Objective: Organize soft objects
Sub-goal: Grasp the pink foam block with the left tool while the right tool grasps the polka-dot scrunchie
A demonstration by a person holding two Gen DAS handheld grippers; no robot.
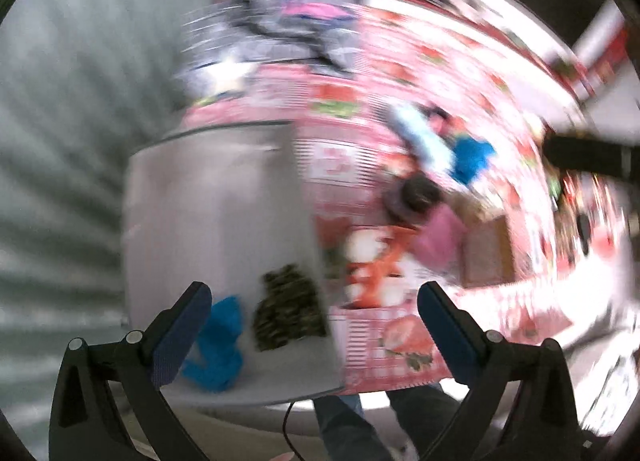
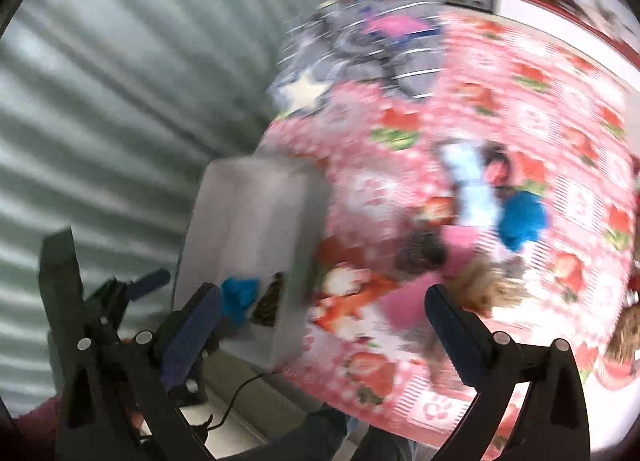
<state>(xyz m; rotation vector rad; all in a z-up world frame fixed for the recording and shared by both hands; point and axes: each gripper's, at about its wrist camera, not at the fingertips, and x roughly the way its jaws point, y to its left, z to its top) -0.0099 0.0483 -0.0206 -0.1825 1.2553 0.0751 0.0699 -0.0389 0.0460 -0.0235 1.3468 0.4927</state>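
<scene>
Both views are blurred by motion. My left gripper (image 1: 314, 335) is open and empty above the seam between a grey container (image 1: 208, 201) and the pink strawberry tablecloth (image 1: 344, 165). In the container lie a blue soft item (image 1: 218, 345) and a camouflage-patterned one (image 1: 288, 309). A heap of soft items rests on the cloth: white-orange (image 1: 372, 265), pink (image 1: 440, 237), dark (image 1: 418, 193), blue (image 1: 474, 159). My right gripper (image 2: 324, 337) is open and empty over the white-orange item (image 2: 348, 293), with the pink item (image 2: 420, 293) and blue item (image 2: 524, 221) beyond. The left gripper (image 2: 120, 301) shows at its left.
A corrugated grey wall (image 2: 120, 101) runs along the left. Grey star-patterned fabric (image 2: 312, 89) is piled at the table's far end. A tan fluffy item (image 2: 488, 289) and a brown one (image 2: 628, 329) lie to the right. A cable (image 2: 240, 393) and a person's legs are below.
</scene>
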